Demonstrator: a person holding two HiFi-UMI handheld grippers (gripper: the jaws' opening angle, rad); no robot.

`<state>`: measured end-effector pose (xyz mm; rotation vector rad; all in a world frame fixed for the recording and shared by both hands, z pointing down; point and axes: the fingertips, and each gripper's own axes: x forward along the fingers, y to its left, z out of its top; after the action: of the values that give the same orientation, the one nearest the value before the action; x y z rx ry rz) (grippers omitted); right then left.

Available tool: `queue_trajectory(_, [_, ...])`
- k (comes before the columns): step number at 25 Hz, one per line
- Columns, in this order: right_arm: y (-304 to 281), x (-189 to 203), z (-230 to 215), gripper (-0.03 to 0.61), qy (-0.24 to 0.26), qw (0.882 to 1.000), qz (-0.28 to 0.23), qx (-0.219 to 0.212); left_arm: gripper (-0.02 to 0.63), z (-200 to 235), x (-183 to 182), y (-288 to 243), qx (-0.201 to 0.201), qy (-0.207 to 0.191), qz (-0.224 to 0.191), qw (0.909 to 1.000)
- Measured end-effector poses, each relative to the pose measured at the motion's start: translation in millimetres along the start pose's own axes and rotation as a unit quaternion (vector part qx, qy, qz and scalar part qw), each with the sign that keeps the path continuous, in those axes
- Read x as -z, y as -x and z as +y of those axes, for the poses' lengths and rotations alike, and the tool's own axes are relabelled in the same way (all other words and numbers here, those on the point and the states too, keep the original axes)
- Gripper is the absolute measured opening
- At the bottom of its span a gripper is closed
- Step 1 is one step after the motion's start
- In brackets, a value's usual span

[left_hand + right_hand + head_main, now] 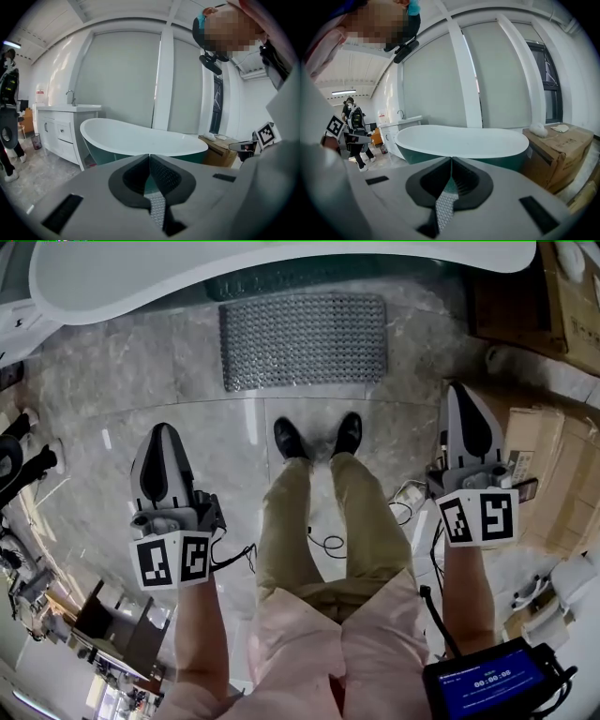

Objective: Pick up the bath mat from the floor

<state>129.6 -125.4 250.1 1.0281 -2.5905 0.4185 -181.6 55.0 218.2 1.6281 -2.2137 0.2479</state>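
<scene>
Bath mat (302,341) flat on floor (169,381), left tongs (164,433) and right tongs (463,396) closed, empty, angled downward beside legs (292,512)

A white tub (281,268) spans 12 o'clock in the head view. Cardboard boxes (553,465) lie at 3 o'clock and a blue screen (492,681) at 5 o'clock. A cable (330,543) lies on the tiled floor (112,371) near centre.

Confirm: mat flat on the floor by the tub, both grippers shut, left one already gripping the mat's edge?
No. The left gripper grips nothing: the left gripper view shows its jaws together and empty. The mat lies flat on the floor by the tub, untouched, and the right gripper is shut too.
</scene>
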Motion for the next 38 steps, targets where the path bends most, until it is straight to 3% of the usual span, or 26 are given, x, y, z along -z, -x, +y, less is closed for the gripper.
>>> queue_trajectory(7, [-4,17,0,0.02,0.011,1.0,0.005,0.002,0.026,12,18,-6,0.0,-0.013,0.004,0.9999])
queue_trajectory(14, [-34,83,0,0.02,0.011,1.0,0.017,0.011,0.026,34,85,-33,0.008,-0.026,0.016,0.9995])
queue_trajectory(38, [-111,215,-29,0.02,0.026,0.999,0.015,0.029,0.026,87,210,-113,-0.01,-0.034,-0.011,0.9993])
